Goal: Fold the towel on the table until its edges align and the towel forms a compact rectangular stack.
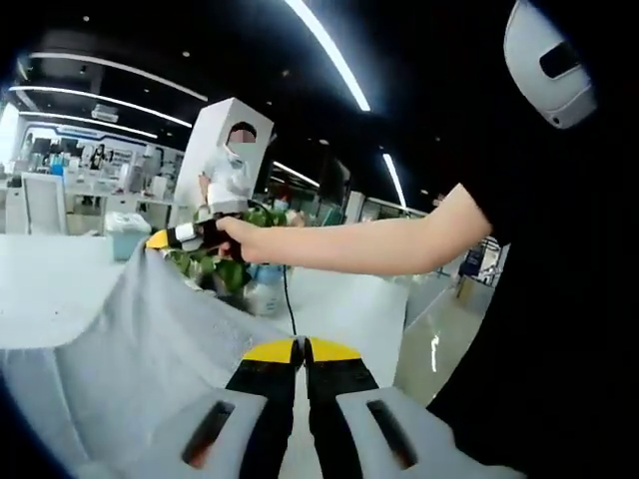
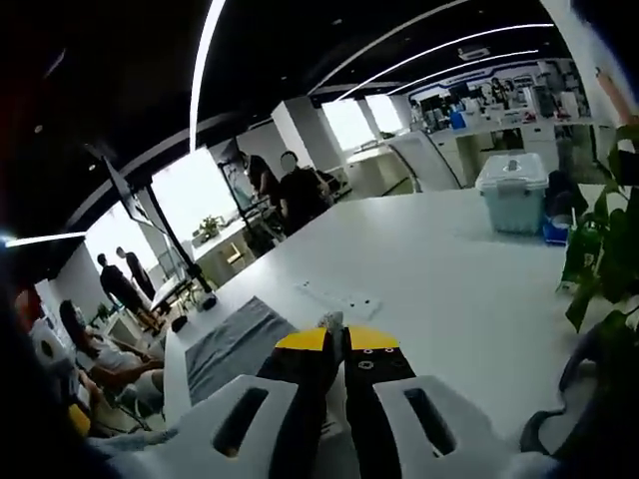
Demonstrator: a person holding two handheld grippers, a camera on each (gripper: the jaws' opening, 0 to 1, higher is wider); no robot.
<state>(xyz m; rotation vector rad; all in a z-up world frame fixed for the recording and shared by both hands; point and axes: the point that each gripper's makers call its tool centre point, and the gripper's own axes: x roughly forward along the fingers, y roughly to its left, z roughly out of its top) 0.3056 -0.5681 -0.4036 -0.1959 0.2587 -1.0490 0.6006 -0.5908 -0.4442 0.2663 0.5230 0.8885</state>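
The white table [image 2: 469, 289] spreads wide under your right gripper view, and its pale top also runs along the left side of your left gripper view. The grey towel [image 1: 150, 339] comes next in size: in your left gripper view it hangs lifted as a broad sheet, rising from your near jaws up to the far corner; in your right gripper view a flat grey part of it lies on the table just left of the jaws.

Your arm [image 1: 369, 244] reaches across the left gripper view, and its hand holds your right gripper [image 1: 158, 239], whose yellow tips pinch the towel's raised corner. In the right gripper view those jaws are pressed together, with a bit of grey cloth showing at the tips.

Your left gripper [image 1: 302, 349] has its yellow-tipped jaws pressed together too, and the towel's edge runs into them.

Farther off, a leafy green plant [image 2: 599, 249] stands at the table's right side, a pale lidded storage box [image 2: 512, 190] sits beside it, and a white power strip [image 2: 337, 296] lies flat ahead of the jaws.
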